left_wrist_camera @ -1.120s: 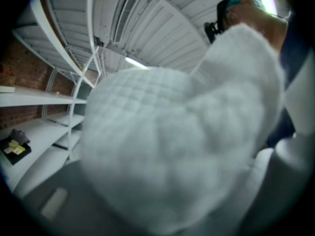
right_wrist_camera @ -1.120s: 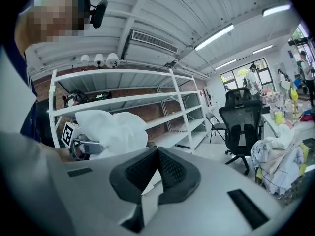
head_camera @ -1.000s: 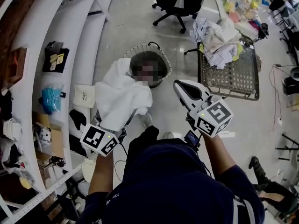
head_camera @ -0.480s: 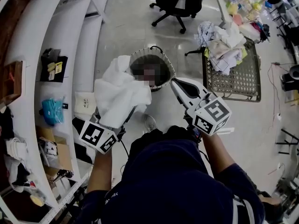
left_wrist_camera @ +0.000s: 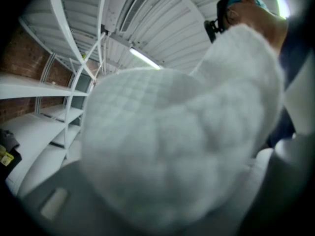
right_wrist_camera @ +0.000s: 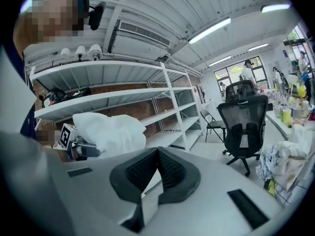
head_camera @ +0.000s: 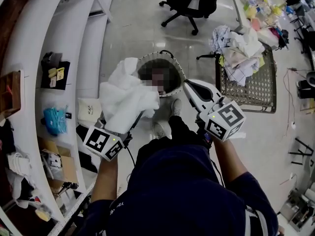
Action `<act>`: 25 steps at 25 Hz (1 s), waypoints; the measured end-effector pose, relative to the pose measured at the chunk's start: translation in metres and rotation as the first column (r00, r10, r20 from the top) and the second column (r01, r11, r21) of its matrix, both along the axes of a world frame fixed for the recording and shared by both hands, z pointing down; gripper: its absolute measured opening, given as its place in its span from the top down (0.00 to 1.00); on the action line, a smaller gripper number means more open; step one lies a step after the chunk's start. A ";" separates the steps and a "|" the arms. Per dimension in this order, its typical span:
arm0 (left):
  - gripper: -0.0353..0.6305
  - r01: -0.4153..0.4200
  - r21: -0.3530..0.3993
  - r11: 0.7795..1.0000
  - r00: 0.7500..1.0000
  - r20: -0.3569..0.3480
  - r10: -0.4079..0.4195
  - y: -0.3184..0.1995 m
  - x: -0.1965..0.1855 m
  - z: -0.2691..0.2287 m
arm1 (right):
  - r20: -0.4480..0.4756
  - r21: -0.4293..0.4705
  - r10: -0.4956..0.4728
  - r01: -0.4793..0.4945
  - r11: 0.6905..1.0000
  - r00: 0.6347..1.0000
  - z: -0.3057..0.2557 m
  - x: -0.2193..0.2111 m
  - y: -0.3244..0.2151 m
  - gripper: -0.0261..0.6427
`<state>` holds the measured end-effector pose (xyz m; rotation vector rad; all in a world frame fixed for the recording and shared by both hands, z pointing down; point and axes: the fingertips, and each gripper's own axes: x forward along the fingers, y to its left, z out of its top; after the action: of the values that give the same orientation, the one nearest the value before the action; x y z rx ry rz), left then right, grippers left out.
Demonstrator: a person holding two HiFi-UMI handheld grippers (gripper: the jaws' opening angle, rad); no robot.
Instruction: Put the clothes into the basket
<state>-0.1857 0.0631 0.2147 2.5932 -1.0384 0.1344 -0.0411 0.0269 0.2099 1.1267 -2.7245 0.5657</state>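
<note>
A bulky white cloth [head_camera: 127,100] lies bunched over my left gripper [head_camera: 134,118], which is shut on it; the jaws themselves are hidden under the fabric. In the left gripper view the cloth [left_wrist_camera: 182,151] fills nearly the whole picture. The round wire basket [head_camera: 147,59] stands on the floor just ahead, and the cloth overlaps its left rim. My right gripper [head_camera: 188,85] is shut with nothing in it, held beside the basket's right rim. In the right gripper view its jaw tips [right_wrist_camera: 157,151] meet, and the cloth [right_wrist_camera: 110,132] shows at the left.
A wire cart [head_camera: 248,85] at the right carries a heap of clothes [head_camera: 240,45]. A black office chair [head_camera: 189,1] stands beyond the basket. White shelving [head_camera: 59,58] with small items runs along the left. The person's shoes [head_camera: 166,122] are near the basket.
The person has stepped toward the basket with both grippers. The cloth now overlaps the basket's left rim, and the right gripper is nearer its right rim.
</note>
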 end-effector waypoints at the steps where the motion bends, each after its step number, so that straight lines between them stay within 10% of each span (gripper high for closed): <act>1: 0.58 0.001 -0.005 1.000 1.000 0.002 -0.001 -0.006 0.001 0.002 | 0.002 -0.004 0.001 -0.001 1.000 1.000 0.002 0.001 -0.007 0.95; 25: 0.58 0.062 -0.200 0.978 0.995 0.088 -0.046 -0.169 0.084 0.099 | 0.018 -0.159 -0.104 0.106 0.982 0.994 0.119 0.075 -0.181 0.95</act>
<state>-0.1022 -0.1060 0.3135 2.3920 -1.0638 0.3199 0.0336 -0.1542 0.3291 0.9383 -2.6708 0.7604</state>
